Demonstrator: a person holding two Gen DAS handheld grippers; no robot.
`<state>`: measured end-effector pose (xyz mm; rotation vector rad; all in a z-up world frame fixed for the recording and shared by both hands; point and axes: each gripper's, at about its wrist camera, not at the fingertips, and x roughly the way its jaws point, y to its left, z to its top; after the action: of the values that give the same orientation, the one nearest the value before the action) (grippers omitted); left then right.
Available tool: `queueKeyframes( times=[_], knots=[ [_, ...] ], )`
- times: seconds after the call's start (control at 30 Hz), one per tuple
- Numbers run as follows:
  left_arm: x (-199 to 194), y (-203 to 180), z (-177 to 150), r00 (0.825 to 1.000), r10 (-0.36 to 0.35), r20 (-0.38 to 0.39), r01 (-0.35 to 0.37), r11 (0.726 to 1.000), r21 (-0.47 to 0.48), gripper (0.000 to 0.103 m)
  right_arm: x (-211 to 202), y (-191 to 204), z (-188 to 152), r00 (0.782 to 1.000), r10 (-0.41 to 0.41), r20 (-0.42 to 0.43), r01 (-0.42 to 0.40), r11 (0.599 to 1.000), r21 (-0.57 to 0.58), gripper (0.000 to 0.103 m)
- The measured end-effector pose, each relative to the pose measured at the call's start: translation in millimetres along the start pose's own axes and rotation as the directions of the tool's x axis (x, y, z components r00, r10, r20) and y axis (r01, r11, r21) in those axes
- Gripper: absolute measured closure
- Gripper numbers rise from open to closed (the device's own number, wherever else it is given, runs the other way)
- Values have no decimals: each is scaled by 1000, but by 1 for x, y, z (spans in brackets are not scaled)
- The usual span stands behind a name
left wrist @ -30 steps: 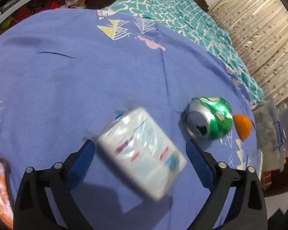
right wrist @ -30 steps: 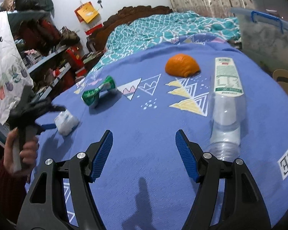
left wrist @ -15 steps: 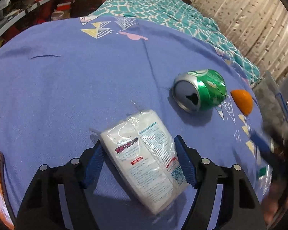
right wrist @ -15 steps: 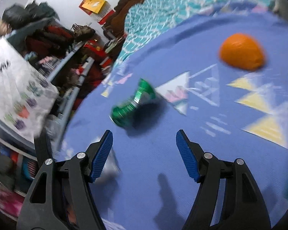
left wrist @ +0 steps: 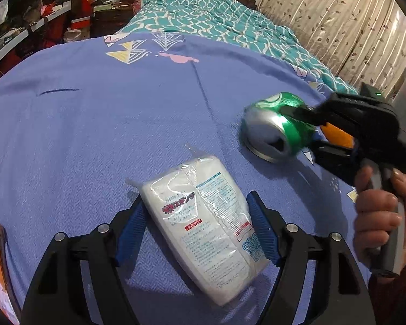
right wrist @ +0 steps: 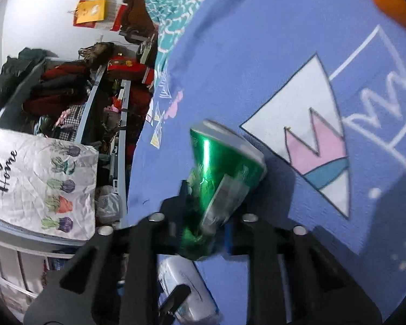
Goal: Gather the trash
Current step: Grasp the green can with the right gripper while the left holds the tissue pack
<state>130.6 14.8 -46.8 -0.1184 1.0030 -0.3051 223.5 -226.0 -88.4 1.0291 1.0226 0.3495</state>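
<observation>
A white tissue pack [left wrist: 208,233] in clear printed wrap lies on the blue bedspread [left wrist: 94,124]. My left gripper [left wrist: 196,233] is closed around its sides, blue pads touching it. A crushed green can [left wrist: 278,130] lies to the right. My right gripper [left wrist: 305,130] is clamped on the can's crushed middle. In the right wrist view the can [right wrist: 219,178] sits tilted between the fingers of my right gripper [right wrist: 203,227], and the tissue pack [right wrist: 186,292] shows below.
An orange peel [right wrist: 392,2] lies further along the bedspread, partly hidden behind my right gripper in the left wrist view. A teal quilt [left wrist: 230,19] covers the far bed. Cluttered shelves [right wrist: 75,103] and a white "Home" bag [right wrist: 38,181] stand at the left edge.
My right gripper swung in over the bedspread and closed on the green can. My left gripper narrowed from wide open onto the tissue pack.
</observation>
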Motion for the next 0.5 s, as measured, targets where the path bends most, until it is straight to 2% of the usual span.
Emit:
queueKeyframes(
  times=[0.1, 0.2, 0.43, 0.5],
  knots=[
    [-2, 2, 0, 1000, -15, -7, 14, 1000, -16, 35, -24, 9, -11, 1000, 3, 3, -3, 998, -66, 88],
    [-5, -1, -3, 997, -72, -26, 71, 997, -22, 35, -54, 11, -32, 1000, 3, -6, -4, 991, -133, 88],
    [-20, -33, -30, 975, -206, -84, 211, 976, 60, 35, -130, -11, -103, 1000, -13, -14, 9, 966, -257, 88],
    [-25, -42, -34, 970, -225, -89, 233, 968, 90, 35, -150, -21, -124, 999, -41, 11, 42, 958, -285, 88]
  ],
)
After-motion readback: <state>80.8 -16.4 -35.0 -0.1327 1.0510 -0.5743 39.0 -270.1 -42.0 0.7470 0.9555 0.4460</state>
